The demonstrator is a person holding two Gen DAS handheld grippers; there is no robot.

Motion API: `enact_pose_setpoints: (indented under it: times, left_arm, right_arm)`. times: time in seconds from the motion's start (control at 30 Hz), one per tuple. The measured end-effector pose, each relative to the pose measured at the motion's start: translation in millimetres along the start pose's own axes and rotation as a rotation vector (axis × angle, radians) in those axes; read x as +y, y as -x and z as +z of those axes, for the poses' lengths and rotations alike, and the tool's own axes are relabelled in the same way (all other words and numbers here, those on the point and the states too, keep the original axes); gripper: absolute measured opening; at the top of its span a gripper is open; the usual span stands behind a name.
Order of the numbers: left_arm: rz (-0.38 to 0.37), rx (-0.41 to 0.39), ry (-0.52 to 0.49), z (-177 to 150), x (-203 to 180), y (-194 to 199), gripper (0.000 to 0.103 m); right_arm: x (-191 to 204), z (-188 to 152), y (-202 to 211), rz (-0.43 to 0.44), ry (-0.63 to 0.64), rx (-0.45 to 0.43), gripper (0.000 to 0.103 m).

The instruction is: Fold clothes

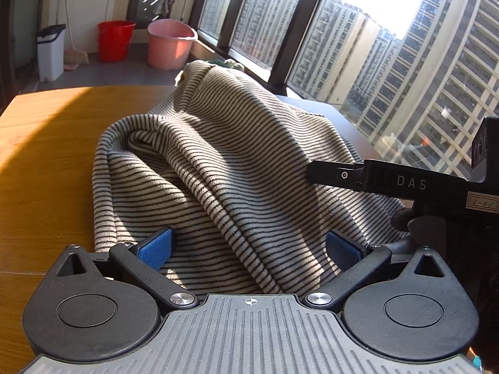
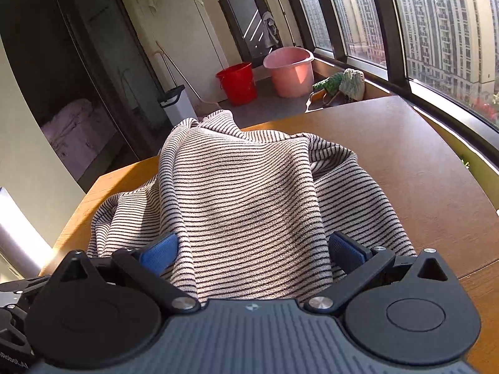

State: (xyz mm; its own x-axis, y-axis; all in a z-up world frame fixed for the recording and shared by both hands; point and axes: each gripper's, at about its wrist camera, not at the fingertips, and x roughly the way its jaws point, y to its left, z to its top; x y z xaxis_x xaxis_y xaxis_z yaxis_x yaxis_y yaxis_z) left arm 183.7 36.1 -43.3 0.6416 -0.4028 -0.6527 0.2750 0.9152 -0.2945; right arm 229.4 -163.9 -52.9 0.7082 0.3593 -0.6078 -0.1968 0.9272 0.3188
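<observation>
My left gripper (image 1: 249, 246) stands wide open around a ridge of the striped garment (image 1: 224, 155), which lies bunched mid-tabletop (image 1: 46, 155), so I can pinch a fold line. My right gripper (image 2: 252, 249) is equally spread, cloth draped between its pads; hems and sleeves are buried, and I cannot tell whether either pad touches fabric.
</observation>
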Motion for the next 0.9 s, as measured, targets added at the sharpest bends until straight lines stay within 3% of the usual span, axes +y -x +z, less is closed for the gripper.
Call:
enact_pose_setpoints:
  times: [0.1,0.2,0.3,0.5,0.7,0.83,0.9]
  left_arm:
    - [-0.024,-0.019,-0.016,-7,2,4,0.103]
    - [-0.020,-0.015,-0.005,-18,0,16,0.103]
    - [-0.027,0.007,-0.009,-35,-7,37,0.103]
    - [-0.080,0.088,-0.094,-72,-22,77,0.103]
    - [-0.121,0.154,-0.091,-83,-21,96,0.103]
    - [-0.113,0.103,-0.041,-72,-11,108,0.103]
    - [-0.045,0.029,-0.086,-65,-13,115,0.103]
  right_arm:
    - [1,0,4,0.025,0.024,0.043,0.103]
    - [-6,-4,20,0.109,-0.027,0.094,0.103]
    - [-12,-24,43,0.160,-0.028,0.106,0.103]
    - [15,-74,88,0.131,0.208,0.085,0.103]
    - [22,-89,113,0.121,0.236,0.108,0.102]
    - [12,-70,136,0.124,0.167,0.005,0.085]
    - [11,-56,147,0.152,0.162,-0.061,0.061]
